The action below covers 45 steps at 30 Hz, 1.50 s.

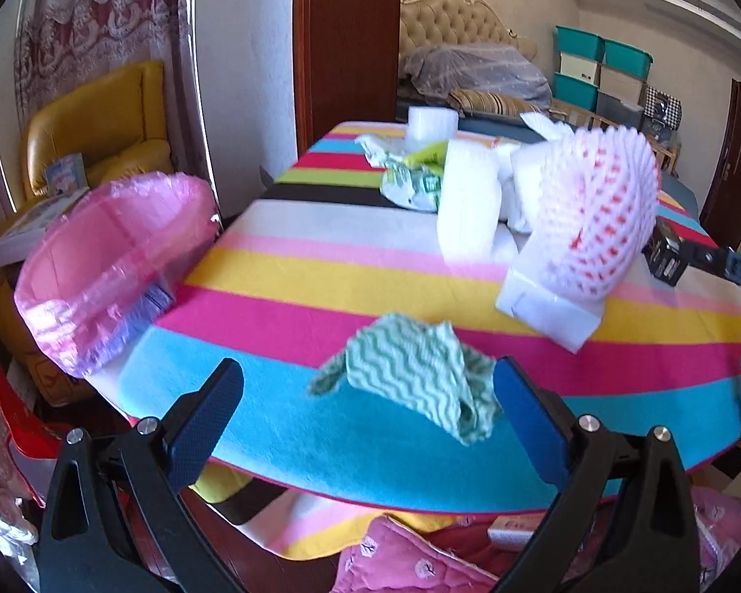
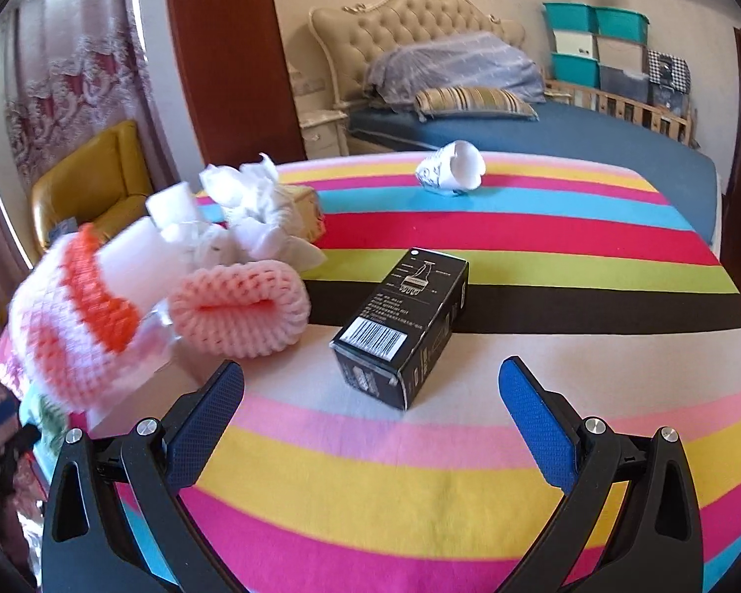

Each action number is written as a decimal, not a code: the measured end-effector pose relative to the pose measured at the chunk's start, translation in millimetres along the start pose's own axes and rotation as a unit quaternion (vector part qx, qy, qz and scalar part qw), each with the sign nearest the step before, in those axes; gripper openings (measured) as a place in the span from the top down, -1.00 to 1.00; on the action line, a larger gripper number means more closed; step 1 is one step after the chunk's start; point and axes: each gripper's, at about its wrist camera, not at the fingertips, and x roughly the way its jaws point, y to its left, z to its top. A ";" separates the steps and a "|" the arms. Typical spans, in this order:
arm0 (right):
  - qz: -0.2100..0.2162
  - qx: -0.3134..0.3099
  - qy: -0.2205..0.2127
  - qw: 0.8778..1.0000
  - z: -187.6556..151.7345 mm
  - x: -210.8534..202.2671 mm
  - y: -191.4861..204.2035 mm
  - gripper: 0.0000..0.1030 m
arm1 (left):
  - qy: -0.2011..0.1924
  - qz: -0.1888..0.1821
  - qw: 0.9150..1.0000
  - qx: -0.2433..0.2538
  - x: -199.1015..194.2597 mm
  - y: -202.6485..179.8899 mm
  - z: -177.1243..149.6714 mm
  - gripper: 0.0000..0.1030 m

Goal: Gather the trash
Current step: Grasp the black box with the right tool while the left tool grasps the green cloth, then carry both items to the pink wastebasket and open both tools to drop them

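Trash bag [image 1: 108, 267], pink, hangs at our bench's [image 1: 321, 286] left edge, contents unclear; both jaws open, empty.

On the bench [image 2: 518, 267]: 2 foam fruit nets, 1 red-and-white [image 1: 602, 212] and 1 pink [image 2: 242, 311]. 1 black box [image 2: 405, 326]. 1 crushed paper cup [image 2: 452, 168]. 1 green wavy cloth [image 1: 415, 370]. 1 green-and-white wrapper [image 1: 410, 183]. 1 paper roll [image 1: 432, 123]. 1 tall white foam block [image 1: 467, 202], with more white foam pieces heaped behind it, too tangled to count. 1 bunch of crumpled white tissue [image 2: 257, 207]. At the bench edge, 1 bin with a pink bag [image 1: 108, 267]. Across the room, 4 teal-lidded bins [image 2: 593, 44] are stacked, and 1 yellow armchair [image 1: 103, 123] stands by the curtain. 2 claws: left [image 1: 368, 415], right [image 2: 370, 415].
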 end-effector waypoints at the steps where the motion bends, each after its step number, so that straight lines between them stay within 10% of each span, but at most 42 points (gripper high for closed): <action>1: -0.010 -0.004 0.007 1.000 1.7 6.5 0.4 -0.88 | 0.002 -0.003 1.000 0.001 1.8 0.0 -1.3 -0.87; 7: -0.029 0.004 0.033 0.999 16.4 35.7 -5.4 -0.85 | 0.008 -0.008 1.000 0.018 12.0 -5.7 -1.5 -0.72; 20: -0.012 -0.004 0.028 1.000 9.0 22.3 -4.2 0.21 | -0.004 -0.020 0.998 0.065 23.7 -26.6 7.1 0.27; 45: 0.117 -0.088 -0.122 0.982 20.2 -92.4 71.6 0.23 | -0.090 0.030 0.994 0.050 -23.1 -1.5 12.2 0.39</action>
